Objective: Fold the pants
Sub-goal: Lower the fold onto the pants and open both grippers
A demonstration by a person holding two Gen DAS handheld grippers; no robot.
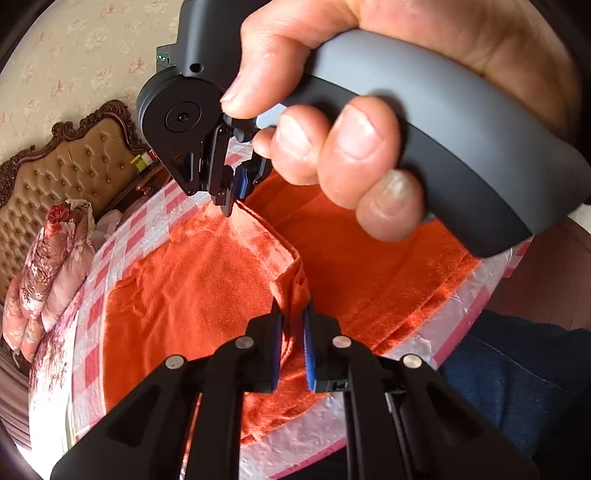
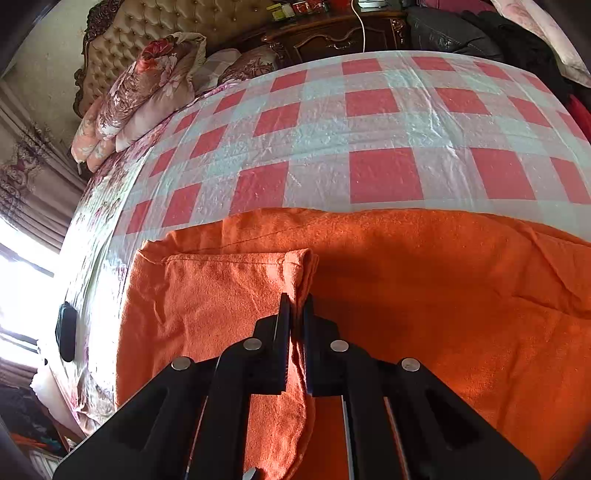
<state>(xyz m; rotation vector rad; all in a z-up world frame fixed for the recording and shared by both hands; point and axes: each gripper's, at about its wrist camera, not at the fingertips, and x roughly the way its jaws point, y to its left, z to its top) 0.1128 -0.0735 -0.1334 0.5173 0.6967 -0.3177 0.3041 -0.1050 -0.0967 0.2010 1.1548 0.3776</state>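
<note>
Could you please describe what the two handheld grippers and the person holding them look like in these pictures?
Both grippers are matte black, with angular linkage arms, round silver pivot pins and blue ribbed pads on the fingers. The left gripper and right gripper match. The right one has a curved grey handle and a round black housing. The person wears dark blue trousers; no sleeves or cables show.

We see orange pants [image 2: 424, 280] on a red-and-white checked sheet [image 2: 369, 122], a floral pink quilt [image 2: 147, 85], a tan tufted headboard [image 2: 184, 18] and black grippers with blue pads [image 1: 308, 354].
</note>
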